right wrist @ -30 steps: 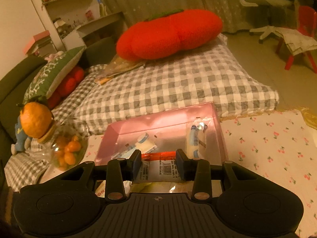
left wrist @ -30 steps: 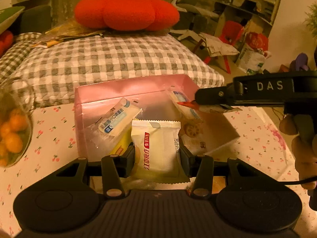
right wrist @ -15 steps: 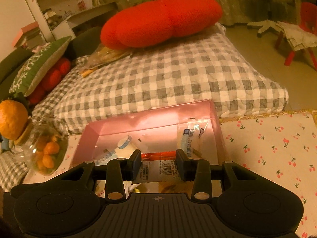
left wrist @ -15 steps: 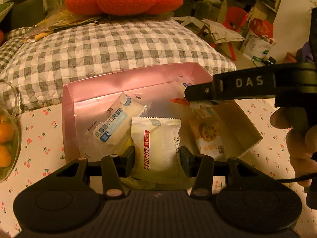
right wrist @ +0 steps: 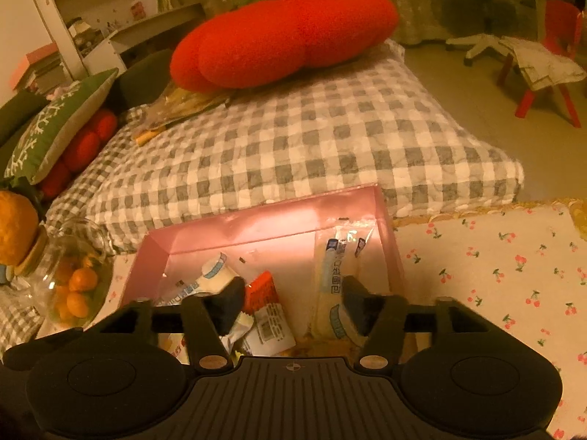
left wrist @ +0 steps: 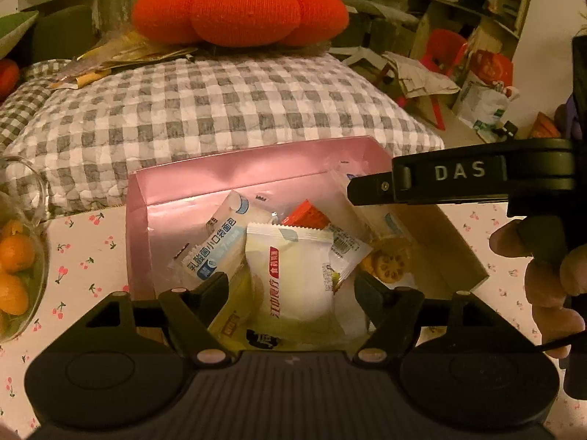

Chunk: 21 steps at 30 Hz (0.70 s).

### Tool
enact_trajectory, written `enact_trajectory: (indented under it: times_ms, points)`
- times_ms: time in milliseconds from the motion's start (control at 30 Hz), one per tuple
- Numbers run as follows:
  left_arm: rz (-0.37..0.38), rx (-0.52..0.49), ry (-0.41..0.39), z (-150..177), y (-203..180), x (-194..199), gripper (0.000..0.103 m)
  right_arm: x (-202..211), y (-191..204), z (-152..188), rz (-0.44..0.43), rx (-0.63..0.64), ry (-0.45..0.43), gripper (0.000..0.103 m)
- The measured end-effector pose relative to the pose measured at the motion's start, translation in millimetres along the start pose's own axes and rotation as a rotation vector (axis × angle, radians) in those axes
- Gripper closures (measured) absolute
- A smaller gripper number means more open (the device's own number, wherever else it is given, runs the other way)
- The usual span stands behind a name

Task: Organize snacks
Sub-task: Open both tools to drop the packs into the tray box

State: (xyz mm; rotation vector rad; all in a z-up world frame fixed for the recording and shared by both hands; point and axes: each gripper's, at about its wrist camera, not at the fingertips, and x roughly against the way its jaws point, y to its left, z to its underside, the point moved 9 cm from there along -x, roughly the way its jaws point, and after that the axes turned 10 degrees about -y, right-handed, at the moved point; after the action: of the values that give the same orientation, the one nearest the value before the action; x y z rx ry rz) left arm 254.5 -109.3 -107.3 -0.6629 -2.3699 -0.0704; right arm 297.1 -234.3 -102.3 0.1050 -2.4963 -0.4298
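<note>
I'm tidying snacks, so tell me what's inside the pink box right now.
Inside the pink box: a white packet with a red stripe, a blue-lettered packet, an orange-red packet and another blue-lettered one. Anything beneath them is covered.

Cushion: red cushion [left wrist: 238, 9] on checked mattress [left wrist: 220, 110], far ahead of jaws.
Jar: glass jar of oranges [right wrist: 75, 286], left of jaws.
Chair: red chair [right wrist: 561, 58], far right.
</note>
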Motion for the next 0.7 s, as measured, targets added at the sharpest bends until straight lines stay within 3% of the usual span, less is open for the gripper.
enact_trajectory:
  times_ms: [200, 400, 700]
  points:
    - [0.004, 0.005, -0.013, -2, -5, 13, 0.019, 19, 7, -4, 0.005, 0.048, -0.014, 0.029]
    - [-0.001, 0.023, -0.033, -2, -8, 33, 0.01, 44, 14, -4, 0.015, 0.055, -0.016, 0.024]
    - [-0.029, 0.066, -0.04, 8, -5, 61, 0.004, 90, 17, 7, -0.01, 0.062, -0.025, 0.017]
